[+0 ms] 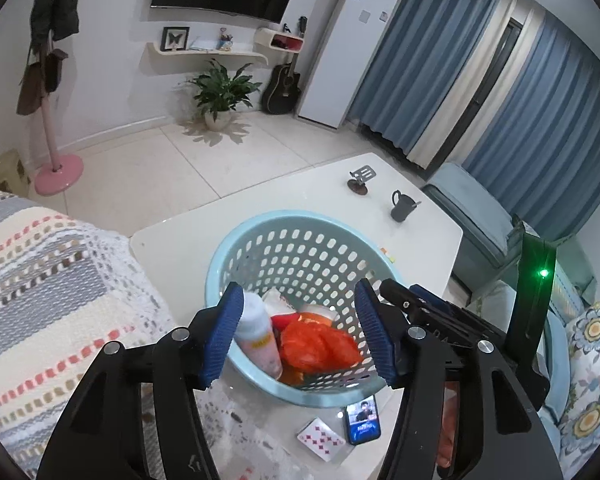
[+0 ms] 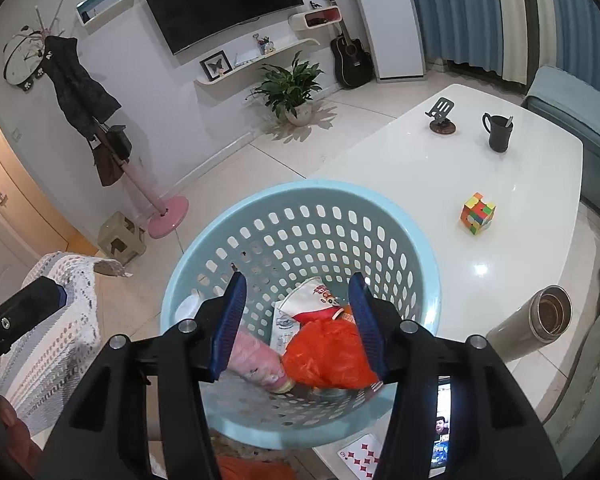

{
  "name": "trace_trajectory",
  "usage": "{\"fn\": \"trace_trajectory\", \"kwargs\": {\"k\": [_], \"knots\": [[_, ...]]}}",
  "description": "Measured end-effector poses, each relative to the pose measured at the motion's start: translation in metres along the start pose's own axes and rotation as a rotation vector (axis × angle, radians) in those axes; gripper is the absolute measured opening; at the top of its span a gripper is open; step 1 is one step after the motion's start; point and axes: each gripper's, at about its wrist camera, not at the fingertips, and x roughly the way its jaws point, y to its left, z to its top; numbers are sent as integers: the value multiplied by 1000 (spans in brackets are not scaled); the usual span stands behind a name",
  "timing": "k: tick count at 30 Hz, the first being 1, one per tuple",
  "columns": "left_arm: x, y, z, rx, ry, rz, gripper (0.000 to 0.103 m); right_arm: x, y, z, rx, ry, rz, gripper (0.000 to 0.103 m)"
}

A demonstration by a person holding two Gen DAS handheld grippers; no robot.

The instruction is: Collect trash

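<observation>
Both your left gripper [image 1: 300, 332] and right gripper [image 2: 296, 328] hang partly open and empty over the blue basket [image 2: 416, 236], where the bottle [image 1: 258, 336] and orange bag [image 2: 328, 356] already lie. Lift straight up, clear of the rim, before seeking more trash.

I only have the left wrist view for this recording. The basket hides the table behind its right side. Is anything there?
Observer: Yes, a Rubik's cube sits on the table beyond the basket.
Operator: Anything else on that side?
Observer: An open steel flask is beside the basket, not touching it.
Operator: Is the right gripper holding any trash?
Observer: No. The right gripper is open over the basket, and the orange bag lies loose inside.
</observation>
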Motion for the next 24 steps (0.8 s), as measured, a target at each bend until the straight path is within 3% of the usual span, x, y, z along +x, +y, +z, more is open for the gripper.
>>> {"fn": "trace_trajectory", "kwargs": {"k": [4, 8, 11, 18, 24], "knots": [[-15, 1, -10, -9, -18, 7, 58, -13, 12, -3, -23, -5, 9, 50], [-44, 6, -17, -12, -77, 48, 72, -36, 38, -6, -81, -30, 30, 50], [-71, 10, -24, -6, -131, 80, 75, -56, 61, -10, -133, -65, 39, 54], [-143, 22, -44, 16, -287, 214, 86, -95, 117, -25, -227, -117, 81, 56], [-179, 40, -65, 5, -338, 304, 90, -114, 150, -41, -254, -148, 102, 59]]}}
